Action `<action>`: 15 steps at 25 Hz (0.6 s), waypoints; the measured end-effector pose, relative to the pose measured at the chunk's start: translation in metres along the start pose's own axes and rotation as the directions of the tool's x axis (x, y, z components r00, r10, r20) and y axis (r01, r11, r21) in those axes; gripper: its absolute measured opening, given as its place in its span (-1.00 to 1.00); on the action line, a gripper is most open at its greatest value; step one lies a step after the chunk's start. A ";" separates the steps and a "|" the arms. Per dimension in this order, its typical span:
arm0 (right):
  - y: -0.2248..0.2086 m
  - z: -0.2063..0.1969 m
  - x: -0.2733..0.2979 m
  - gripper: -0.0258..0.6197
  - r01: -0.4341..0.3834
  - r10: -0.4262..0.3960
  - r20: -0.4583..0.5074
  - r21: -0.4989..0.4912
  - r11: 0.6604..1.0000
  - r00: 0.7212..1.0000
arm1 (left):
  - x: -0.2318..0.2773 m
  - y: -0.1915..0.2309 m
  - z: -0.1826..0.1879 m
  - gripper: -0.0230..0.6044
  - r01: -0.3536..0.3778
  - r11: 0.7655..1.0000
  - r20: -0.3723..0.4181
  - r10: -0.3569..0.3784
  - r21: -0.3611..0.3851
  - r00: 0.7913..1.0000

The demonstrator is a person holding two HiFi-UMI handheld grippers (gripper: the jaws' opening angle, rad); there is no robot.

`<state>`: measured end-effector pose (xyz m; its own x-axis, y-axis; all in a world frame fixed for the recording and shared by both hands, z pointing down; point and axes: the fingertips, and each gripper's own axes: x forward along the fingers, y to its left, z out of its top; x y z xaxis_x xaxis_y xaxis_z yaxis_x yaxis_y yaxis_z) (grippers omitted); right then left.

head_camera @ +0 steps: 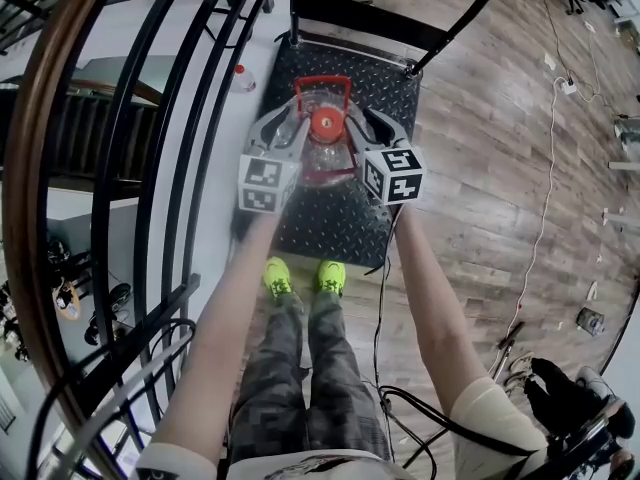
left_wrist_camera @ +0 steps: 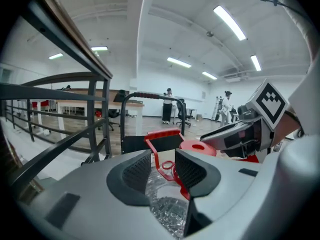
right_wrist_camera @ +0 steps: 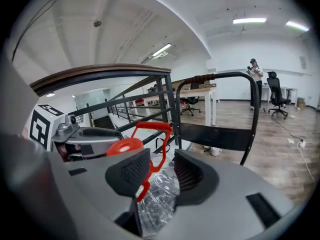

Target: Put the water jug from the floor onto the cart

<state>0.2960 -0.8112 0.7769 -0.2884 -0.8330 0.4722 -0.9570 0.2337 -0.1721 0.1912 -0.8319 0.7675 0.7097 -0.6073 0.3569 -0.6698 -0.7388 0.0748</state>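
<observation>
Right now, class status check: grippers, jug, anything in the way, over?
Both open: left gripper, right gripper, each astride the water jug. Jug stands on the cart. The railing runs alongside, nothing blocking.

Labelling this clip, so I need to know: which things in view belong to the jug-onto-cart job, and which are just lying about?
Job: water jug, already standing on the cart; left gripper and right gripper, both open, flanking it.
Lying about: small bottle beside the cart, power strip, railing.
</observation>
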 end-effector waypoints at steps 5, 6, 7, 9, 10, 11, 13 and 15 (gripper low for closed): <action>0.003 0.033 -0.011 -0.44 0.029 -0.028 0.085 -0.014 0.999 0.996 | -0.001 -0.005 0.039 -0.52 0.003 0.997 0.061 -0.008 0.073 0.998; 0.005 0.041 -0.014 -0.44 0.031 -0.029 0.105 -0.011 0.999 0.994 | -0.002 -0.007 0.048 -0.52 0.004 0.996 0.076 -0.010 0.085 0.997; 0.008 0.048 -0.016 -0.44 0.027 -0.026 0.122 -0.004 1.000 0.992 | -0.004 -0.010 0.057 -0.52 0.003 0.996 0.093 -0.012 0.095 0.996; 0.015 0.060 -0.022 -0.44 0.011 -0.012 0.144 0.009 1.000 0.989 | -0.009 -0.014 0.075 -0.53 0.004 0.994 0.129 -0.018 0.109 0.991; 0.019 0.066 -0.025 -0.44 0.003 -0.005 0.151 0.009 1.000 0.988 | -0.012 -0.018 0.084 -0.53 0.007 0.993 0.145 -0.024 0.114 0.989; 0.023 0.071 -0.029 -0.45 -0.003 0.002 0.159 0.006 1.000 0.987 | -0.015 -0.022 0.092 -0.54 0.012 0.993 0.159 -0.031 0.120 0.987; 0.031 0.084 -0.036 -0.52 -0.010 0.010 0.174 -0.001 1.000 0.985 | -0.022 -0.030 0.106 -0.69 0.025 0.991 0.178 -0.049 0.134 0.983; 0.039 0.095 -0.044 -0.60 -0.022 0.023 0.188 -0.002 1.000 0.982 | -0.030 -0.038 0.118 -0.80 0.041 0.988 0.188 -0.068 0.147 0.980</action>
<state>0.2747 -0.8127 0.6672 -0.2985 -0.9068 0.2976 -0.9503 0.2535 -0.1806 0.2209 -0.8204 0.6446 0.7822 -0.5994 0.1699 -0.6009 -0.7979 -0.0479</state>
